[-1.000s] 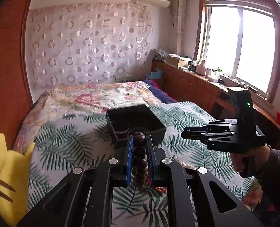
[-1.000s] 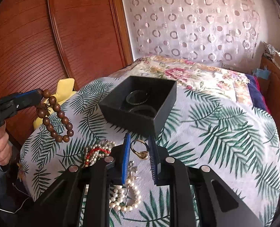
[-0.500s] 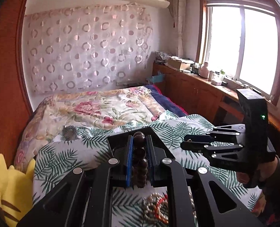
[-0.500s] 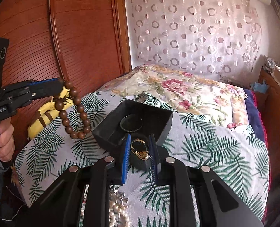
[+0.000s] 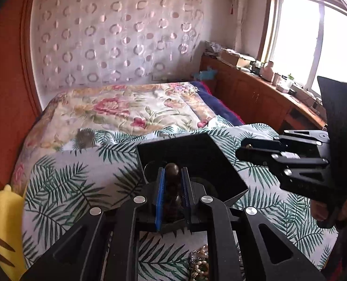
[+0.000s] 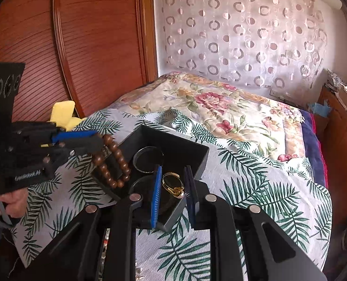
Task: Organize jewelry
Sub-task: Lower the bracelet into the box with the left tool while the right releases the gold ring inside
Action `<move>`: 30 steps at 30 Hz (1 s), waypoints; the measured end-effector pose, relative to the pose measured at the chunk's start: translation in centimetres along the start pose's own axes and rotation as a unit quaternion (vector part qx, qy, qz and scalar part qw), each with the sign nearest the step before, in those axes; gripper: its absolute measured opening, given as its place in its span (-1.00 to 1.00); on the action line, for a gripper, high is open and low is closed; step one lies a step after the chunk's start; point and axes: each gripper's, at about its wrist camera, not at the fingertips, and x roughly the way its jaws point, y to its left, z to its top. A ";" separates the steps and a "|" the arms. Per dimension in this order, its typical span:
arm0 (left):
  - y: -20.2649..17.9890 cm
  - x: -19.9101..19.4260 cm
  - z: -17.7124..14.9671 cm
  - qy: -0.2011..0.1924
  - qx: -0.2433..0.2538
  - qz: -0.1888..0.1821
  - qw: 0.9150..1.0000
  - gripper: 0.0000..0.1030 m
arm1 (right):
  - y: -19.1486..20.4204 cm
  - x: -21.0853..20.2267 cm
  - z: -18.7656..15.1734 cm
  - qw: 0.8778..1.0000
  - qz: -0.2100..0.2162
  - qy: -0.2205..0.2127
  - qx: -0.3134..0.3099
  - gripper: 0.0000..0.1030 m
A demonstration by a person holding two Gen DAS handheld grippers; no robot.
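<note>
A black open box [image 6: 197, 157] sits on the palm-leaf bedspread, with dark bangles [image 6: 147, 159] inside; it also shows in the left wrist view [image 5: 192, 154]. My left gripper [image 5: 172, 182] is shut on a brown wooden bead bracelet [image 5: 172, 187], which hangs over the box's near-left edge in the right wrist view [image 6: 113, 161]. My right gripper [image 6: 173, 187] is shut on a gold ring [image 6: 173, 183] and holds it above the box's near corner. In the left wrist view the right gripper [image 5: 248, 148] reaches in from the right.
A pile of pearl and bead jewelry [image 5: 200, 264] lies on the bedspread [image 6: 255, 187] in front of the box. A yellow plush toy [image 5: 0, 222] sits at the left by the wooden headboard [image 6: 79, 46]. A wooden cabinet [image 5: 255, 96] runs under the window.
Both grippers have moved forward toward the box. The bead bracelet now hangs over the box's edge and the gold ring is above its near corner.
</note>
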 end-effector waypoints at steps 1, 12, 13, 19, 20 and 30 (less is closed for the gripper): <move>0.1 0.0 -0.1 -0.001 -0.001 0.001 1.000 -0.76 | -0.1 0.3 0.1 1.000 0.000 0.002 0.000 -0.59; 1.9 -1.9 -1.4 -0.020 -0.014 0.016 1.000 -0.16 | 0.4 4.6 1.4 1.000 -0.004 0.023 -0.016 -0.59; 2.1 -2.3 -1.6 -0.023 -0.014 0.022 0.999 -0.09 | 0.5 5.1 1.5 0.999 -0.007 0.027 -0.019 -0.59; 3.0 -3.3 -2.5 -0.036 -0.016 0.051 0.998 0.59 | 1.0 7.1 2.0 0.999 -0.017 0.037 -0.026 -0.58; 3.3 -3.5 -2.6 -0.036 -0.017 0.055 0.998 0.61 | 1.2 7.4 2.1 0.999 -0.019 0.040 -0.028 -0.58; 4.8 -4.1 -4.3 -0.051 -0.024 0.081 0.995 0.86 | 0.8 8.5 2.3 0.998 -0.029 0.043 -0.027 -0.58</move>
